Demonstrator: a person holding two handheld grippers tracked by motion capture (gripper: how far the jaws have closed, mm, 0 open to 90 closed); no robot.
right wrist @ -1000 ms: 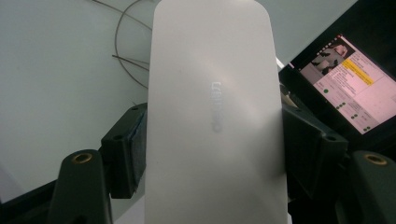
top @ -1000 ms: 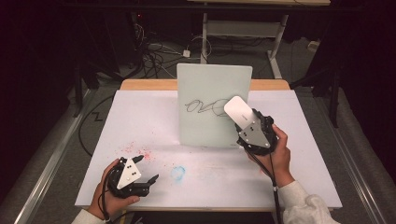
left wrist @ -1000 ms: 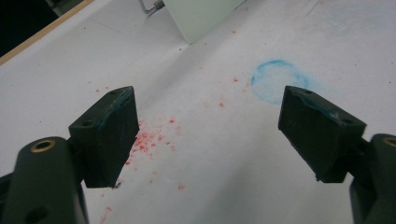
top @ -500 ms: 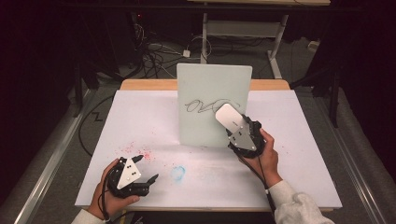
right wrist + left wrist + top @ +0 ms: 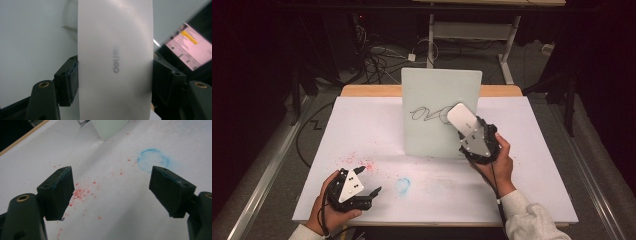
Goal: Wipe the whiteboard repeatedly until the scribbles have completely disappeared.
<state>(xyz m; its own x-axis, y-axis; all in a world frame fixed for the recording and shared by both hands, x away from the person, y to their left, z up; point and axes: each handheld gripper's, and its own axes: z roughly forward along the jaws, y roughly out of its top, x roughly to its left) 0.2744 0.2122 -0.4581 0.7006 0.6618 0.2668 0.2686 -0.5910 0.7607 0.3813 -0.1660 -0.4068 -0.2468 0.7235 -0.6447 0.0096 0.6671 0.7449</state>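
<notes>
A pale whiteboard (image 5: 432,95) stands upright at the middle of the table, with a black scribble (image 5: 426,114) across it. My right gripper (image 5: 466,129) is shut on a white eraser (image 5: 461,118), whose tip lies at the scribble's right end against the board. In the right gripper view the eraser (image 5: 115,37), marked "deli", sits clamped between both jaws of the gripper (image 5: 115,82), with the board's surface behind it. My left gripper (image 5: 368,180) rests at the table's front left, open and holding nothing (image 5: 112,192).
White paper covers the table (image 5: 537,165). Red specks (image 5: 80,192) and a blue ring smudge (image 5: 153,160) stain it just ahead of the left gripper. Cables (image 5: 377,55) lie on the floor behind the table. A lit monitor (image 5: 187,47) shows past the board.
The right gripper carried the eraser left and down across the board, then back up to the right. The left gripper stayed put.
</notes>
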